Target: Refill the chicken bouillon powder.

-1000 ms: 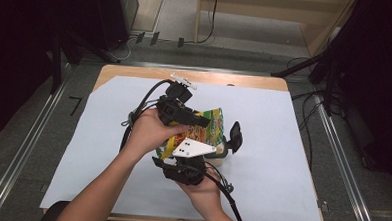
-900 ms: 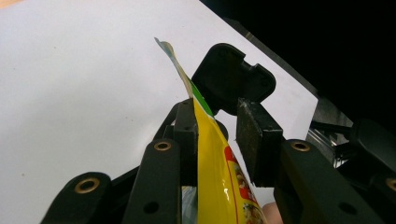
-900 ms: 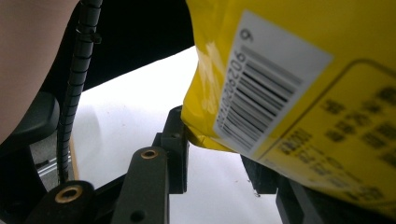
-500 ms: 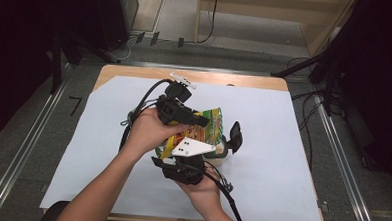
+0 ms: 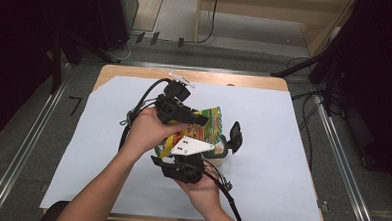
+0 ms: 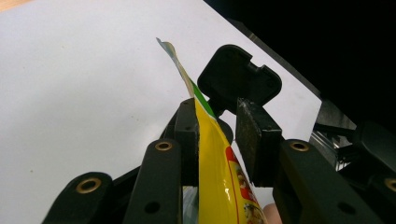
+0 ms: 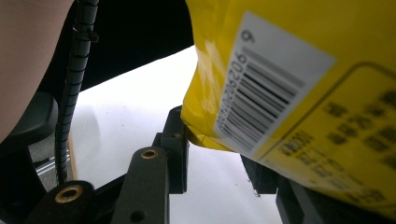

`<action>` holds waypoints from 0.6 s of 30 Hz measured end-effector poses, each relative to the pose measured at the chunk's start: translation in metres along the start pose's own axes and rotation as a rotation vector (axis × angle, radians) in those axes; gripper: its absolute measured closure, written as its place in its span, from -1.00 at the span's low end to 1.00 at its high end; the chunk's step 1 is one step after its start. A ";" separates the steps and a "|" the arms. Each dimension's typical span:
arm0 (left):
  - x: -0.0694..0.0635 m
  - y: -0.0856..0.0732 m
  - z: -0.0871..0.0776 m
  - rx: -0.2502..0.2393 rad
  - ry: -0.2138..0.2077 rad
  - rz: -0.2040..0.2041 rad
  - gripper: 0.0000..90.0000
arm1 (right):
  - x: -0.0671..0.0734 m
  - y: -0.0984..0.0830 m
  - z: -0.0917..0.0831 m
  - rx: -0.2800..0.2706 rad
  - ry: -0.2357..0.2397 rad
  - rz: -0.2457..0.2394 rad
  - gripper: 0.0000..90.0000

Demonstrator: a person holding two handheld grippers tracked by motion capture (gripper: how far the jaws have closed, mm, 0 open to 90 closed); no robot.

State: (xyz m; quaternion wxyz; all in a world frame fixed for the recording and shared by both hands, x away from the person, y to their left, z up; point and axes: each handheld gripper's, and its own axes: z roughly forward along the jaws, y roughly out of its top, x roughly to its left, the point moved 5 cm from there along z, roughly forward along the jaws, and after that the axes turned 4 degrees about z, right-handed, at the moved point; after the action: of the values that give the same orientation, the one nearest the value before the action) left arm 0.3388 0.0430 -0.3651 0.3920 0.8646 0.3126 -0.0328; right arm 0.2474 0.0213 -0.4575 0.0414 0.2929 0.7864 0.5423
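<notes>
The yellow snack bag (image 5: 207, 127) is held above the middle of the table (image 5: 282, 144), between the two tools, clear of the white sheet (image 5: 107, 151) that covers the table top.

Left tool (image 5: 186, 117): positioned at the far side of the bag in the high view. In the left gripper view the bag (image 6: 212, 154) stands edge-on between the jaws. It lies flat against the left pad (image 6: 189, 135). A narrow gap separates it from the right pad (image 6: 252, 140). The jaws are partly spread; a firm pinch cannot be confirmed. The bag's sealed top edge projects beyond the jaw tips.

Right tool (image 5: 227, 142): positioned at the near side of the bag, with one jaw raised beside the bag's right edge. In the right gripper view the barcode side of the bag (image 7: 299, 93) hangs over the jaws. Its lower corner sits between them, touching the left jaw. The right jaw is largely hidden behind the bag, so the grip state cannot be determined.
</notes>
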 end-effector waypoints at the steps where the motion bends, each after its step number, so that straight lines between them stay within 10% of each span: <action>1: 0.000 0.000 0.000 -0.001 0.001 0.000 0.58 | 0.000 0.000 0.000 0.001 0.000 0.000 0.47; 18: 0.002 0.004 -0.002 -0.008 0.021 0.005 0.58 | -0.004 0.006 0.001 0.007 0.007 0.001 0.47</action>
State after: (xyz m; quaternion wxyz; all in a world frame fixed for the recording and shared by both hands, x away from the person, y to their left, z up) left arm 0.3427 0.0432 -0.3616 0.3923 0.8640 0.3147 -0.0215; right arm 0.2537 0.0217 -0.4540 0.0373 0.2918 0.7884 0.5403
